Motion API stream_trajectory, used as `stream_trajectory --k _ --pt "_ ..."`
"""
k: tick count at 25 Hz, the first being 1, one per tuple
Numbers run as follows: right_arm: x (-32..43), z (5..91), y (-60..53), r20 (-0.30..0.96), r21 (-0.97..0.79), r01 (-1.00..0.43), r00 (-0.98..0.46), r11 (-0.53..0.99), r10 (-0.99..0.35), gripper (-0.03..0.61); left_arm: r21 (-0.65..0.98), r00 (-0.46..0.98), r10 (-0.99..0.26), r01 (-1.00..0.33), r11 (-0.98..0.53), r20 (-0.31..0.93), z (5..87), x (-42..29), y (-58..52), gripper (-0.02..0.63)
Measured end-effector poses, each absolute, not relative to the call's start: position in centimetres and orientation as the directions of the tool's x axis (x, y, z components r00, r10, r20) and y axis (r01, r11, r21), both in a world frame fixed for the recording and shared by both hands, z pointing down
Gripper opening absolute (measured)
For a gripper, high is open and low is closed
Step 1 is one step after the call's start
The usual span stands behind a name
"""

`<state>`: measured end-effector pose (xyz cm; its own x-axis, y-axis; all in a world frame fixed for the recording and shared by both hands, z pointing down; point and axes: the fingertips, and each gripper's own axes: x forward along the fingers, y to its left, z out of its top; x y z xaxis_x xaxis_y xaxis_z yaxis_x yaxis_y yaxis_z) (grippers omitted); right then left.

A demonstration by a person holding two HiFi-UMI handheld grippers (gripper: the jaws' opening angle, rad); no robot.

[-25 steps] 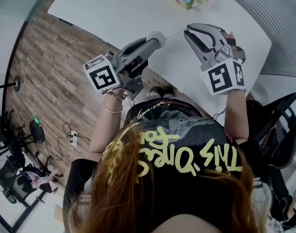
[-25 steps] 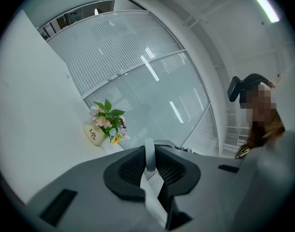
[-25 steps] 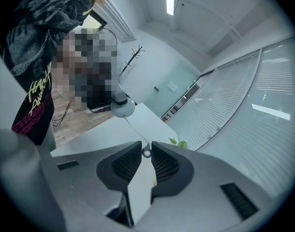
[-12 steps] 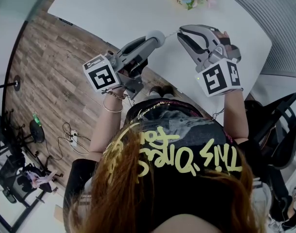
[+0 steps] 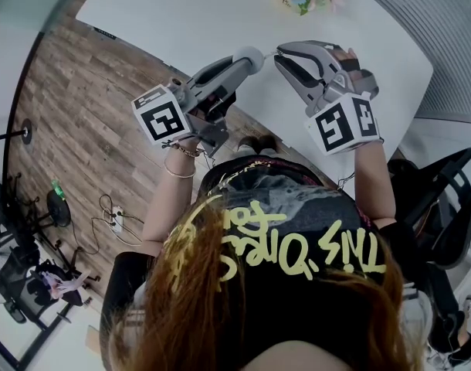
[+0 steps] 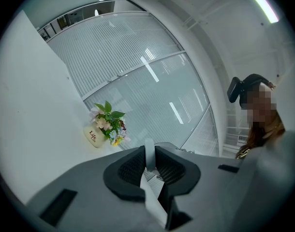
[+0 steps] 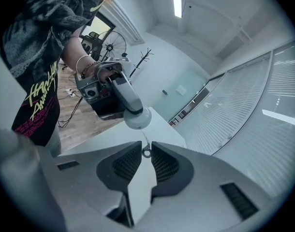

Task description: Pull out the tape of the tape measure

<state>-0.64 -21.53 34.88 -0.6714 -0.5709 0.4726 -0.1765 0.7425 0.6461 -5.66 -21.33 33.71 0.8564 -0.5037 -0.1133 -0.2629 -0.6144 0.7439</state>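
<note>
From the head view we see the left gripper [image 5: 242,64] and the right gripper [image 5: 279,53] held close together above the white tabletop [image 5: 181,14], with the round white tape measure [image 5: 251,56] at the left gripper's tips.

Only the left gripper view shows that grip up close. There the 2 jaws stand nearly together, pinching the case's white edge. That view also shows a cream flower pot [image 6: 93,136] on the tabletop, printed "Life".

Only the right gripper view shows the short thin tape [image 7: 144,141] running down from the case. It ends in a small end ring [image 7: 146,152], which the right gripper's almost closed jaws clamp.

The person's black shirt [image 5: 297,238] carries yellow lettering in the head view, and we cannot read it with any certainty.
</note>
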Motion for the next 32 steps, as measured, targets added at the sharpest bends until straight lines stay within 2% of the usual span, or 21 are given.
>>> stream_trajectory --k 32 --pt "-2.3 35.5 -20.5 0.485 0.650 -0.124 -0.692 0.750 -0.535 0.067 0.775 0.860 -0.493 -0.221 -0.592 -0.131 34.3 -5.3 -21.7 0.057"
